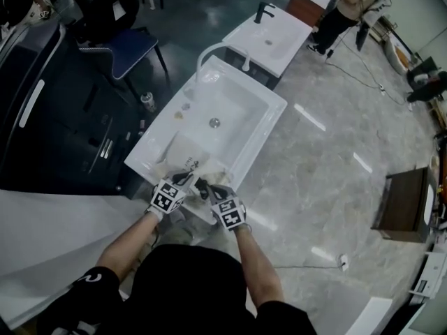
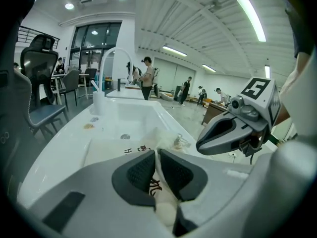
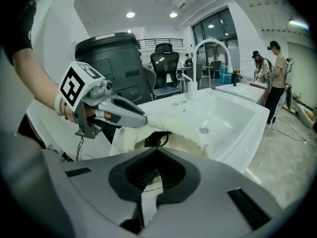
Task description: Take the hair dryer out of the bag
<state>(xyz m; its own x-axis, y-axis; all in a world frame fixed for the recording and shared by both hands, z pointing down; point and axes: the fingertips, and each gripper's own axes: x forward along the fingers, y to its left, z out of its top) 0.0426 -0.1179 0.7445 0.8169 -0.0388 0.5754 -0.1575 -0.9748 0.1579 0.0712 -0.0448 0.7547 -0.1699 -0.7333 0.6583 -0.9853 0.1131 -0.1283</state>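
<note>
A cream cloth bag (image 1: pixel 183 155) with dark print lies on the near left part of a white sink (image 1: pixel 269 121). My left gripper (image 1: pixel 183 182) is at the bag's near edge, shut on a fold of its printed cloth (image 2: pixel 157 185). My right gripper (image 1: pixel 208 190) is right beside it, jaws shut with a thin strip of the bag's rim (image 3: pixel 150 181) pinched between the pads. In the right gripper view the bag (image 3: pixel 181 120) gapes between the two grippers. A black thing with a cord (image 3: pixel 156 140), seemingly the hair dryer, shows inside, mostly hidden.
The sink's basin has a drain (image 1: pixel 215 122) and a curved white faucet (image 1: pixel 208 53) at the far end. A second sink (image 1: pixel 269 37) stands beyond. A blue chair (image 1: pixel 129 49) and a dark cabinet (image 1: pixel 56 117) are at the left. People work at the far right (image 1: pixel 342 12).
</note>
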